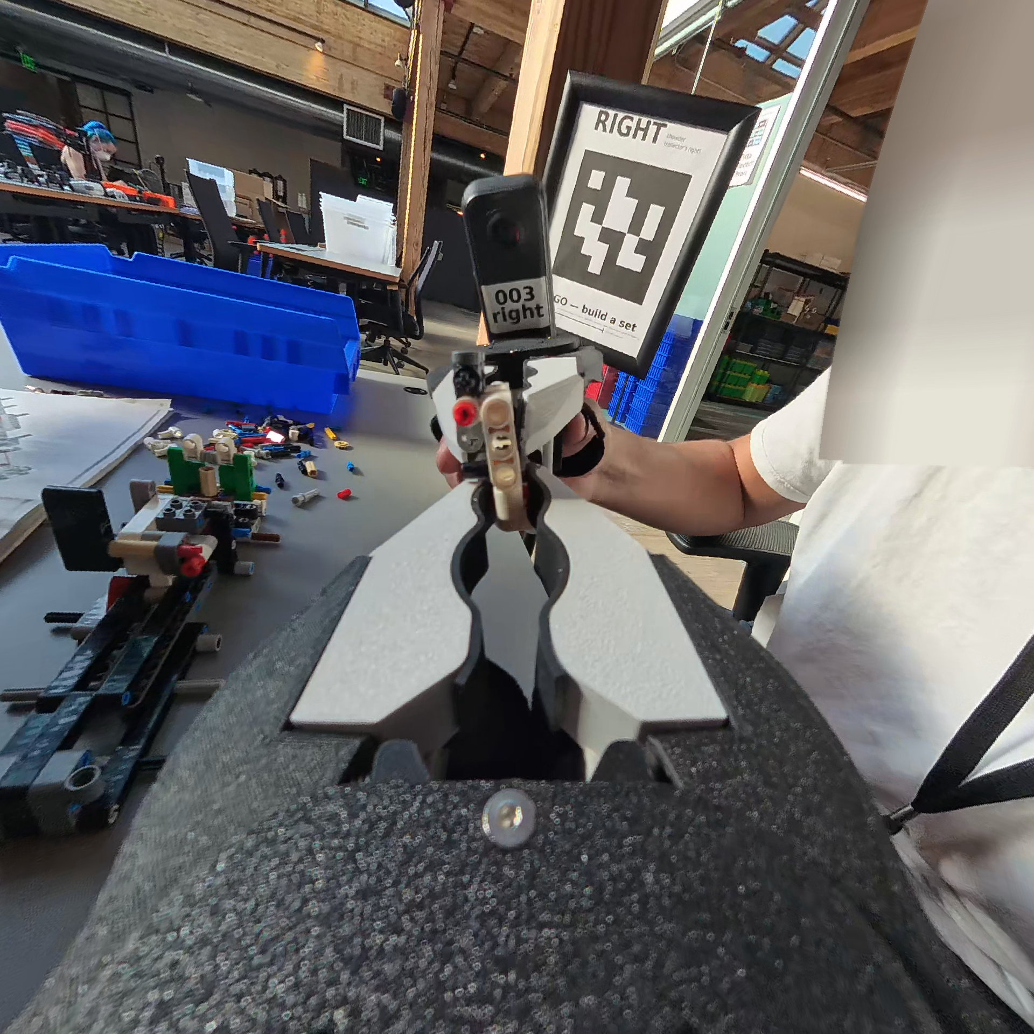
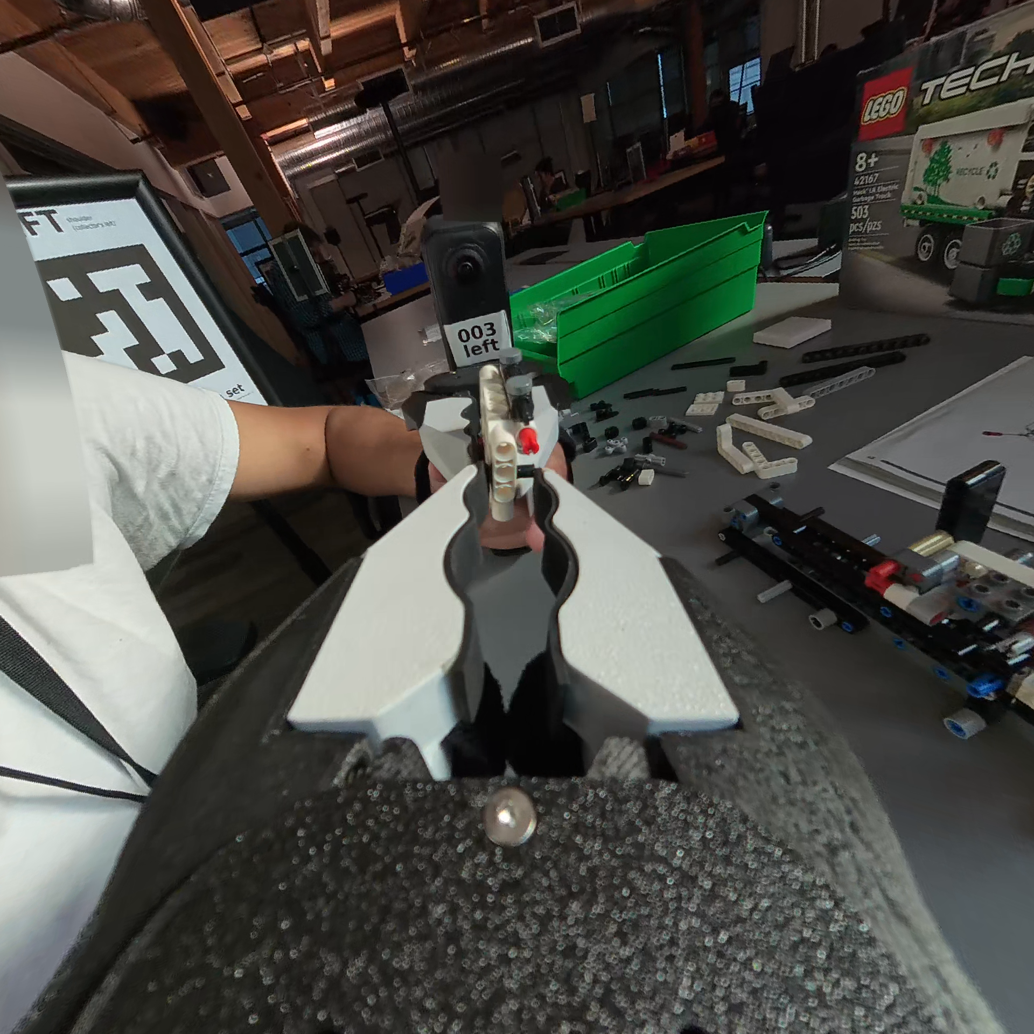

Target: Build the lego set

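Both grippers face each other above the table's near edge and grip one small brick assembly from opposite sides. It is a white holed beam carrying a red pin, a grey piece and black pins. My left gripper is shut on the beam's lower end. In the right wrist view my right gripper is shut on the same assembly: one pad lies on the beam and the other on a black pin below the red pin. The opposite gripper's white fingers show behind the assembly in each view.
A partly built black chassis lies on the grey table. Around it are loose small pieces, white beams, a blue bin, a green bin, the set's box, an open booklet and a framed marker sign. The grippers are tip to tip, or close to it.
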